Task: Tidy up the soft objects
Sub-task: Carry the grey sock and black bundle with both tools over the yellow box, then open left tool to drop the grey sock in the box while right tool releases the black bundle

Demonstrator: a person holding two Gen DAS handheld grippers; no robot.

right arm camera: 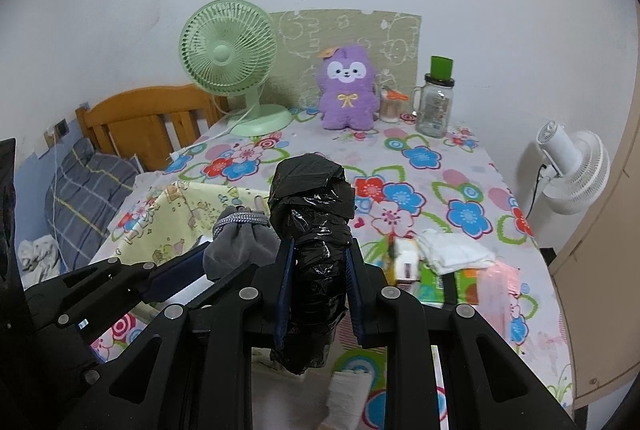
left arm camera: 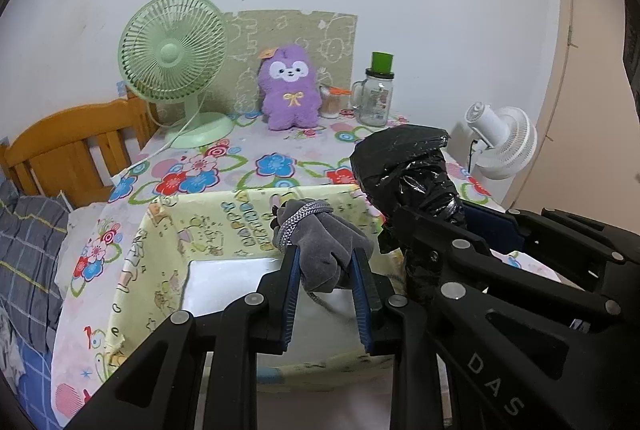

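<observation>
The pale yellow box on the near left of the tabletop carries upside-down print, seemingly "HAPPY"; the rest is unclear. The right gripper's arm shows "DAS", cut off. The left gripper pinches a grey drawstring pouch over the box; the right gripper clamps a black plastic bundle, its contents hidden.

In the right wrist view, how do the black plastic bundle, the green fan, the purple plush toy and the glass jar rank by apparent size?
1. Black plastic bundle, inflated by nearness to the camera.
2. Green fan.
3. Purple plush toy.
4. Glass jar.
</observation>
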